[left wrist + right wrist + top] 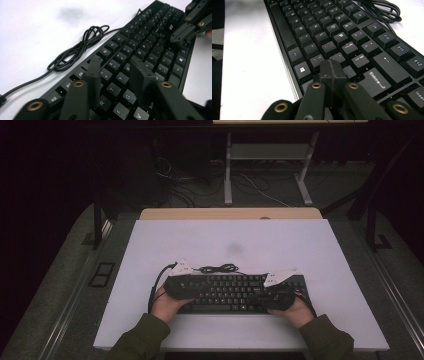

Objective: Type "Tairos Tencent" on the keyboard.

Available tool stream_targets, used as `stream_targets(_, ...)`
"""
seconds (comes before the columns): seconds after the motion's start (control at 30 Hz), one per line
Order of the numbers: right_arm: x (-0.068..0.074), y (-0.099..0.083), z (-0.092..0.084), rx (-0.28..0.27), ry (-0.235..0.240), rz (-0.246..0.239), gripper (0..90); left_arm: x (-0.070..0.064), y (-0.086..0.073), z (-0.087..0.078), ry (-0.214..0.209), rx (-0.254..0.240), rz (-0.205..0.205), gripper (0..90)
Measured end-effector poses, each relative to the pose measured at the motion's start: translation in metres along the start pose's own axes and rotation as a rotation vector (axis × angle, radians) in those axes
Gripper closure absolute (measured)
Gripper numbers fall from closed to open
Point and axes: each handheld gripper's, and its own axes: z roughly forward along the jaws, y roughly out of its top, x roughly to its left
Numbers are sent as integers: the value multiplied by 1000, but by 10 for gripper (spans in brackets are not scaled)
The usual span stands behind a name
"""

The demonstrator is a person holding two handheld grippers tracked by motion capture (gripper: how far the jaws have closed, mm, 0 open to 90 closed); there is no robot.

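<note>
High view has the keyboard point(235, 292) lying flat near the front edge of the white desk point(150, 245), long axis running left to right, key rows facing the person, its cord point(218, 268) coiled just behind. Left tongs point(116, 72) hover released over the T/Y keys, nothing between them. Right tongs point(333, 72) are clenched empty, tip by the shift key, so I'd say the key-poking has barely started.

a white table point(150, 245) carries a black keyboard point(235, 292) near its front edge, its coiled cable point(218, 268) just behind.
</note>
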Motion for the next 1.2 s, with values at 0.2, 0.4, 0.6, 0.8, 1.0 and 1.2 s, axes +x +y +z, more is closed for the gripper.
stream_targets(0.2, 0, 0, 0, 0, 2, 4, 894, 1, -1, 2, 2, 33, -4, 795)
stream_targets(0.4, 0, 0, 0, 0, 3, 6, 894, 1, 0, 5, 1, 57, -11, 893)
stream_targets(0.6, 0, 0, 0, -1, 3, 7, 894, 2, 0, 8, -4, 77, -16, 893)
stream_targets(0.8, 0, 0, 0, -1, 3, 6, 894, 2, -1, 10, 1, 94, -20, 894)
stream_targets(1.0, 0, 0, 0, 0, 2, 6, 894, 2, -1, 11, 0, 101, -20, 894)
stream_targets(1.2, 0, 0, 0, 0, 1, 5, 894, 2, -1, 12, -5, 109, -27, 894)
